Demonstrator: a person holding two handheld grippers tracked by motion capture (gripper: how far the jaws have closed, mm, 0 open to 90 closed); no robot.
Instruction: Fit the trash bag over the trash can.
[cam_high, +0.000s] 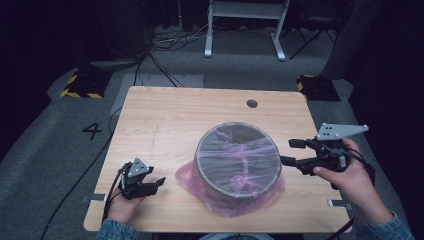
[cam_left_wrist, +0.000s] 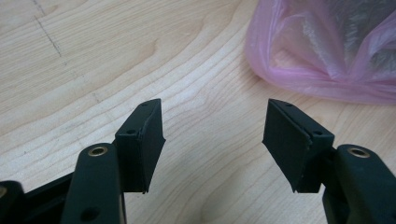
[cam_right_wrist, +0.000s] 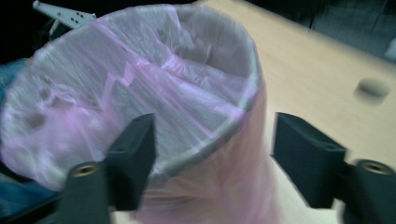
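A round grey bin (cam_high: 237, 160) stands at the middle of the wooden table (cam_high: 165, 115), wrapped in a thin pink plastic bag (cam_high: 227, 202) that stretches over its top and spreads out at its base. My right gripper (cam_high: 286, 151) hovers just right of the bin's rim, pointing left at it, open. In the right gripper view the bin (cam_right_wrist: 140, 84) and its bag-covered rim lie ahead of the right gripper (cam_right_wrist: 212, 154), whose pads do not touch them. My left gripper (cam_high: 159, 184) rests low near the front left, open, aimed at the bag's edge (cam_left_wrist: 327, 46). Bare wood lies between the left gripper's (cam_left_wrist: 215, 140) pads.
A dark round hole (cam_high: 252, 103) is set in the table near its far edge, also seen as the hole (cam_right_wrist: 372, 87) in the right gripper view. Bare wood lies left of and behind the bin. Cables and a white frame (cam_high: 245, 20) stand on the floor beyond the table.
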